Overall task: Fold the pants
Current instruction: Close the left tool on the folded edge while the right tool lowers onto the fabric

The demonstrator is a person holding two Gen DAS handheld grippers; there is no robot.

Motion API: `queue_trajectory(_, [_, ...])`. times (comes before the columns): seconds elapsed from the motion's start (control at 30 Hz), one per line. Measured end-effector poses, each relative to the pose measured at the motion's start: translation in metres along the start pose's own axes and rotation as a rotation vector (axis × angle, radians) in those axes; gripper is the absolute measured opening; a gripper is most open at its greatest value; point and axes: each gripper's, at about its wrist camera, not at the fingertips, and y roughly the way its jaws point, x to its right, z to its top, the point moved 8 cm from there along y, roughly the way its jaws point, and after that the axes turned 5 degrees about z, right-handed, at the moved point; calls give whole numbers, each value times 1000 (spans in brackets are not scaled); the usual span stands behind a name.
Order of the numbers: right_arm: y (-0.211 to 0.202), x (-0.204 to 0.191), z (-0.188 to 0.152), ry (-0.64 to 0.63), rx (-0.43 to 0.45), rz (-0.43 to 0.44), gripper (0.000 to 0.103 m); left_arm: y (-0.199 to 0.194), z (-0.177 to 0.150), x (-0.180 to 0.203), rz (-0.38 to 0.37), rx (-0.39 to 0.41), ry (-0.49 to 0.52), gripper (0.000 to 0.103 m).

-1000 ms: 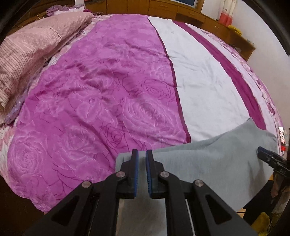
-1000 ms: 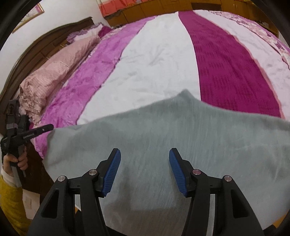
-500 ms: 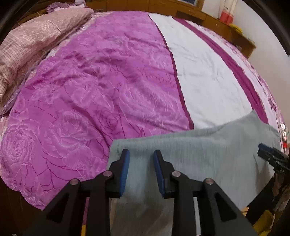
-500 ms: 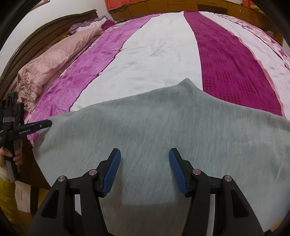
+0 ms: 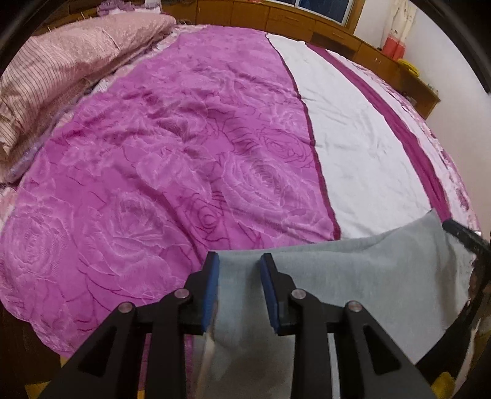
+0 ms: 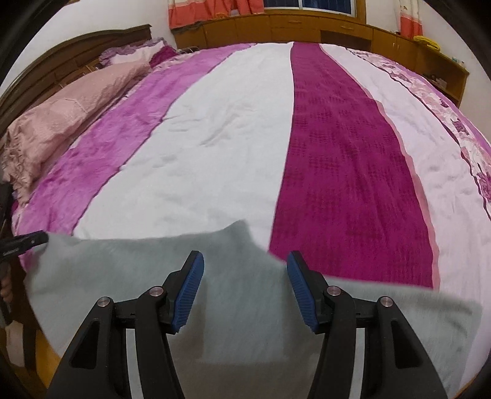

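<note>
The grey pants lie spread along the near edge of the bed and hang partly over it; they also show in the right wrist view. My left gripper is open over their left end, with grey cloth between and under the jaws. My right gripper is open wide above the middle of the pants and holds nothing. The right gripper's tip shows at the pants' far right end in the left wrist view. The left gripper's tip shows at their left end in the right wrist view.
The bed carries a striped cover in pink, white and dark magenta. Pink pillows lie at the head on the left. Wooden cabinets line the far wall. The bed's near edge drops to the floor below the pants.
My left gripper was shut on the pants' left end and has opened. The pants have slid back toward the bed's near edge, baring more cover. My right gripper stayed open.
</note>
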Motion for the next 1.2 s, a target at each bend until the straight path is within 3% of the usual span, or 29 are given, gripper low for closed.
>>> queue_trajectory(0.23, [35, 0, -7, -2, -54, 74, 55, 3, -5, 0, -34, 16, 30, 29])
queue_trajectory(0.33, [41, -2, -13, -10, 13, 86, 64, 5, -7, 2, -20, 17, 63, 29])
queue_trajectory(0.5, [40, -5, -15, -47, 36, 73, 66, 8, -8, 5, 51, 27, 135, 33])
queue_trajectory(0.7, [38, -4, -17, -39, 68, 88, 66, 10, -8, 9, 80, 46, 162, 32])
queue_trajectory(0.8, [40, -7, -16, -46, 70, 82, 67, 10, -9, 11, 54, 51, 154, 23])
queue_trajectory(0.83, [40, -7, -16, -45, 71, 83, 67, 9, -9, 11, 32, 49, 136, 11])
queue_trajectory(0.87, [40, -7, -15, -43, 72, 86, 67, 7, -10, 12, 12, 50, 124, 6])
queue_trajectory(1.0, [35, -5, -11, -17, 65, 111, 67, -19, -10, 15, -29, 121, 84, 6])
queue_trajectory(1.1, [29, -3, -5, 54, 98, 203, 56, -47, -12, 13, -44, 203, 16, 6])
queue_trajectory(1.17, [30, 2, -1, 106, 111, 233, 43, -66, -12, 11, -32, 263, -7, 6])
queue_trajectory(1.2, [32, 8, -1, 139, 113, 234, 27, -73, -11, 11, -29, 281, -17, 6])
